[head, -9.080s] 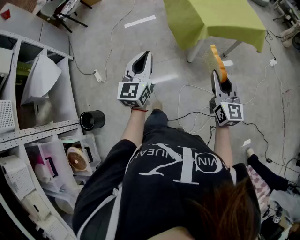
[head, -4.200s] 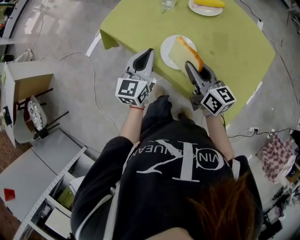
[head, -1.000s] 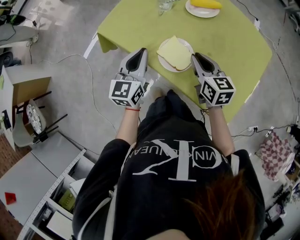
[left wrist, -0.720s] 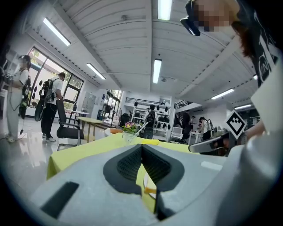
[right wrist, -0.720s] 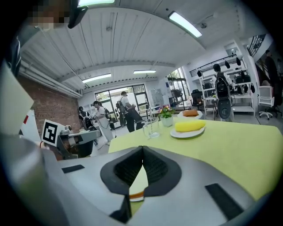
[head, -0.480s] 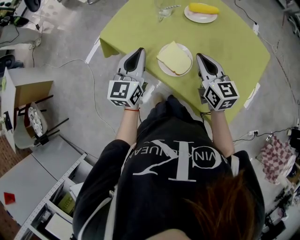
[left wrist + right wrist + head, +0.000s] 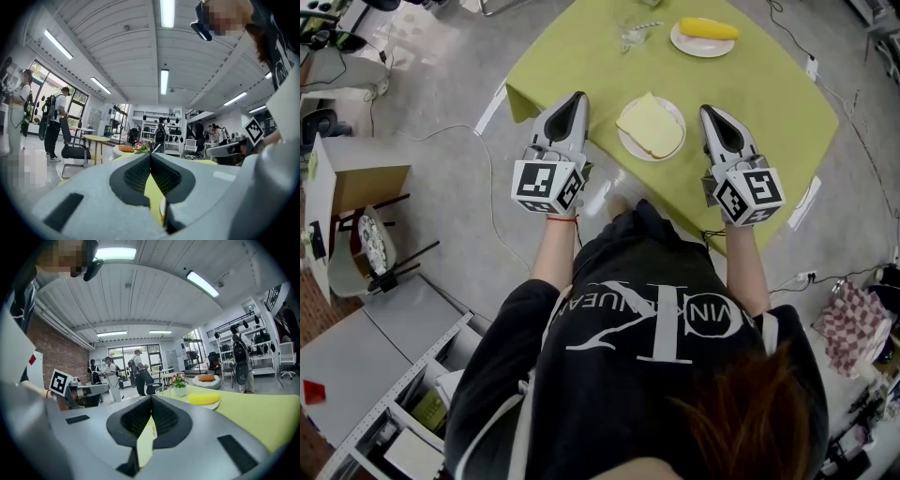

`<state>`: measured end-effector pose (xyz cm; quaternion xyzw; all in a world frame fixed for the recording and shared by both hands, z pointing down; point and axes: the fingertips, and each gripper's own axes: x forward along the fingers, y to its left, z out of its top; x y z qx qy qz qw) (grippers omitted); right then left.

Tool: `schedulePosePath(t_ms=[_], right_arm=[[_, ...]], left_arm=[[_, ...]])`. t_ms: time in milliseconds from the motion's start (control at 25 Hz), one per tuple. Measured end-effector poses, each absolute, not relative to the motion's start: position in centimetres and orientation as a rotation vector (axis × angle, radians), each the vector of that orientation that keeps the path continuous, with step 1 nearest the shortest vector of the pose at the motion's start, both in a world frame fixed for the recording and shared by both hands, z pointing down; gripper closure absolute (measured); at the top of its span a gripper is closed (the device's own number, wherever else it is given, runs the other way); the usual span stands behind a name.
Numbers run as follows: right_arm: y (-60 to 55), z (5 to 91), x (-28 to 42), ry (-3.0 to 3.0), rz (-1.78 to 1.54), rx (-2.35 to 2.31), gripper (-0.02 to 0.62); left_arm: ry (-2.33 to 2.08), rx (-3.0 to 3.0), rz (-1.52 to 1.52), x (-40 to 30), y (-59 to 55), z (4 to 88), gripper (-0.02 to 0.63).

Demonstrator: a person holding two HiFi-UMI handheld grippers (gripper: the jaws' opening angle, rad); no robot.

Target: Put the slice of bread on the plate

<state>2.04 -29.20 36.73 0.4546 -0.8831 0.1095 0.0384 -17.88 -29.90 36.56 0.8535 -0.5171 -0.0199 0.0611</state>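
A pale slice of bread (image 7: 650,125) with a tan crust lies flat on a white plate (image 7: 625,143) near the front edge of the green table (image 7: 759,89). My left gripper (image 7: 575,97) hovers to the plate's left, over the table's corner, with its jaws shut and nothing between them. On the plate's right, my right gripper (image 7: 709,112) is shut and empty too. Both are apart from the plate. In the left gripper view the left gripper (image 7: 150,153) has its pads closed tip to tip, as has the right gripper (image 7: 151,396) in the right gripper view.
A second white plate with a yellow food item (image 7: 703,32) and a clear glass (image 7: 635,34) stand at the table's far side. A small flower pot (image 7: 178,385) shows there too. A cardboard box (image 7: 349,176), shelving and cables lie on the floor at left. People stand in the background.
The bread, once held in the right gripper, now lies on the plate. Over the last second both grippers have risen and drawn slightly away from the plate.
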Motion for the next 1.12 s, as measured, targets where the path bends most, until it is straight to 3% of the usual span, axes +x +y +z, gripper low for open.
schedulePosePath(t_ms=[1120], right_arm=[[-30.9, 33.0, 2.7, -2.81, 0.193, 1.4, 0.594]], left_arm=[[-1.747, 2.568, -0.114, -20.9, -30.3, 32.4, 0.598]])
